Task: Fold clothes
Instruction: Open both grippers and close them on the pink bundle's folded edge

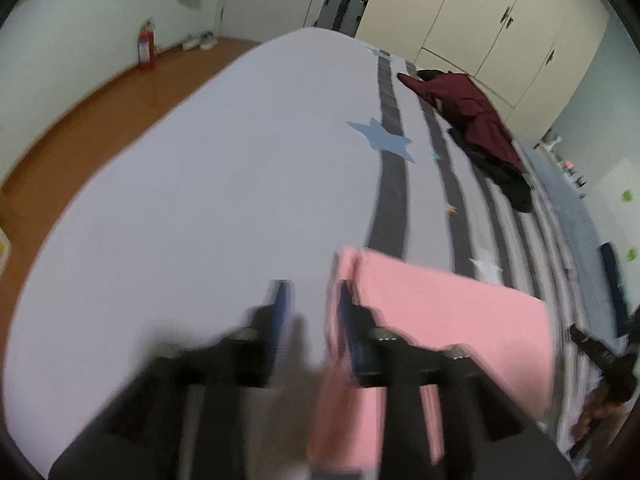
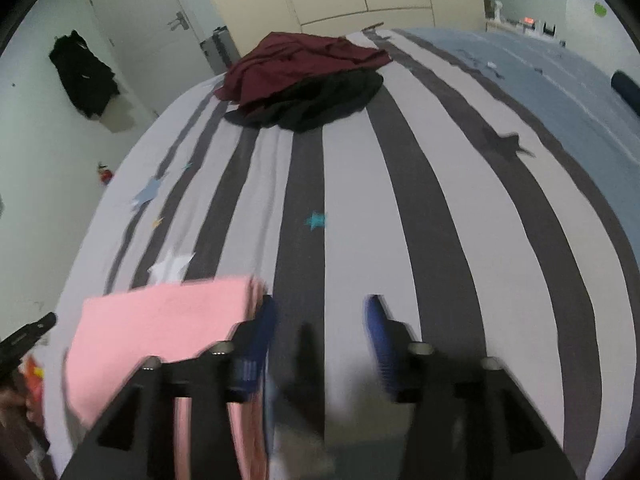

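A folded pink cloth [image 1: 448, 320] lies flat on the striped bed sheet [image 1: 200, 168]. In the left wrist view my left gripper [image 1: 313, 304] is open at the cloth's left edge. Its right finger overlaps that edge and bare sheet shows between the fingers. In the right wrist view the pink cloth [image 2: 160, 320] lies just left of my right gripper [image 2: 322, 320], which is open over the sheet [image 2: 420, 208] with nothing between its fingers. A crumpled maroon garment [image 2: 304, 60] lies on a black one [image 2: 332, 100] at the far end of the bed. The maroon garment [image 1: 468, 108] also shows in the left wrist view.
Beyond the bed stand cream wardrobes [image 1: 480, 20] and a dark suitcase [image 1: 344, 6]. A red fire extinguisher [image 1: 146, 48] and shoes stand on the wooden floor at the left. Dark clothes [image 2: 84, 76] hang on the wall by a door. A blue blanket [image 2: 560, 92] covers the bed's right side.
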